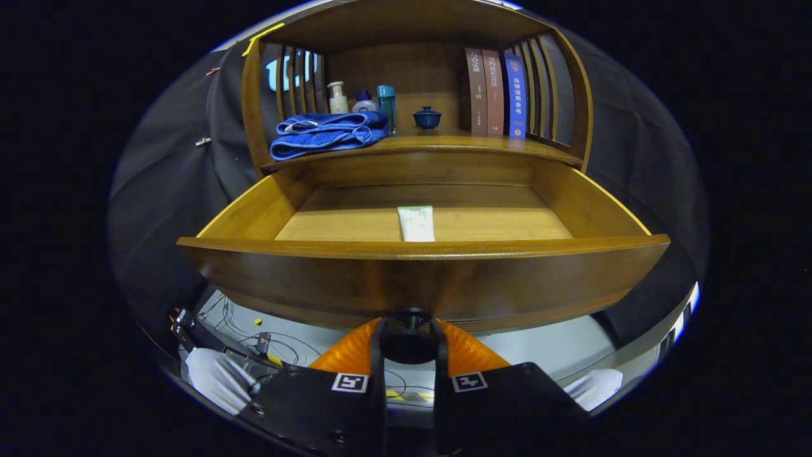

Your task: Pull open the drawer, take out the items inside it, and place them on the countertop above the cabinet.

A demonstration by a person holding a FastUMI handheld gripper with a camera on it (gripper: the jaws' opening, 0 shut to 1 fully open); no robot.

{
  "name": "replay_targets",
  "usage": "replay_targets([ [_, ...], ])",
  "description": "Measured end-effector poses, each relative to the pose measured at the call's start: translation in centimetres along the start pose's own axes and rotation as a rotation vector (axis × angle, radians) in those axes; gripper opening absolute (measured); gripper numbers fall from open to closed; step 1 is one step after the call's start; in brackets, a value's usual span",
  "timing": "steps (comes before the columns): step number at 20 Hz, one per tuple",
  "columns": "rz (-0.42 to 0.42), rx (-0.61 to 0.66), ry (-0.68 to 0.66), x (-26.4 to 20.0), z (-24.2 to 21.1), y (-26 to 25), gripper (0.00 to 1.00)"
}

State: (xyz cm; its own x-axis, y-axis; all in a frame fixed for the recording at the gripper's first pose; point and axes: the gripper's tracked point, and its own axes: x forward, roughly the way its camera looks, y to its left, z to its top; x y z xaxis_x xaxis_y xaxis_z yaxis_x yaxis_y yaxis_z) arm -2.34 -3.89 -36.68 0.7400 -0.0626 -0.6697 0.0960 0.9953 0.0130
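The wooden drawer [419, 279] stands pulled out toward me, its front panel just ahead of the fingers. A white and green tube [416, 223] lies on the drawer floor near the front, in the middle. My gripper [409, 327] is below the drawer front, its orange fingers [355, 349] closed on the dark round knob [411, 343] under the panel. The countertop [438, 145] above the drawer is a wooden shelf inside the cabinet.
On the countertop lie a folded blue towel [327, 133], three small bottles [361, 101], a dark blue lidded cup [427, 117] and three upright books [498, 92]. Cables and equipment [254, 336] lie on the floor below. White cloth [216, 377] sits beside the gripper.
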Motion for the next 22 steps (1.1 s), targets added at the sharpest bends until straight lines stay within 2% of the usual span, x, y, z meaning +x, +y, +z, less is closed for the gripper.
replay_targets([
  [4,0.001,-0.001,0.008,-0.2,-0.4,0.0,0.33],
  [6,-0.006,0.003,0.025,-0.1,-0.8,-0.1,0.37],
  [8,-0.051,-0.036,0.051,-0.4,-1.4,-0.8,0.49],
  [11,-0.096,-0.076,0.031,-3.5,-0.1,-1.2,0.98],
  [12,-0.088,-0.056,0.01,-4.4,1.0,-1.0,0.95],
  [16,-0.039,0.001,-0.008,-5.8,6.3,0.2,0.98],
  [19,-0.016,0.014,-0.016,-4.0,10.8,0.7,1.0],
  [22,-0.007,0.012,0.041,-0.3,13.4,0.9,1.0],
])
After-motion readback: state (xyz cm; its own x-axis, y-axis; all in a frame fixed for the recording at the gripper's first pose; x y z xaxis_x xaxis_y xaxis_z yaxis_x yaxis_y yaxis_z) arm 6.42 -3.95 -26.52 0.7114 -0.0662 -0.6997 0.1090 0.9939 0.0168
